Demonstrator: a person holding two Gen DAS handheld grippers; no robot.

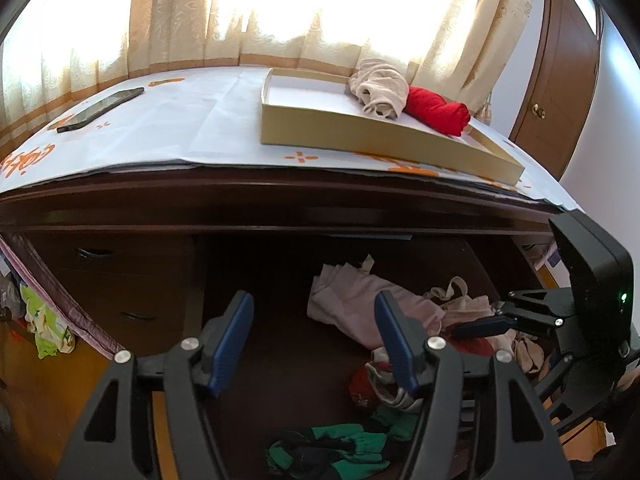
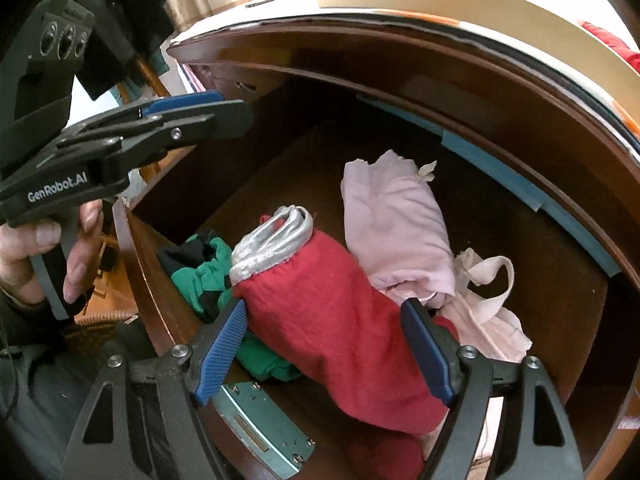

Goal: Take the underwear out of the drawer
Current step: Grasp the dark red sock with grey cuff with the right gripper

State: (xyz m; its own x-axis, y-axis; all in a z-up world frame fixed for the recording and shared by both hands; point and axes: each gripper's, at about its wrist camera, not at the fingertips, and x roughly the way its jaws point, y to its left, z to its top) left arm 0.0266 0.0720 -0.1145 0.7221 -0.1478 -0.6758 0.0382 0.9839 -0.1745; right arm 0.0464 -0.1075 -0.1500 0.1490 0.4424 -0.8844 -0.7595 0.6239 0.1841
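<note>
Red cloth fills the view from the right hand-held gripper: a rolled red piece with a silver band at its far end lies between the wide blue pads, the left pad just beside it, the right pad close to it or touching, I cannot tell which. It lies in the open wooden drawer. Left of the roll sits a green and black piece; ahead and right lie a folded pale pink piece and a cream strappy one.

Up and left, the left hand-held gripper hovers over the drawer, jaws partly apart with nothing between them, held by a hand.

Beyond the left hand-held gripper, the table carries a phone, then a shallow box holding a beige piece and a red roll.
</note>
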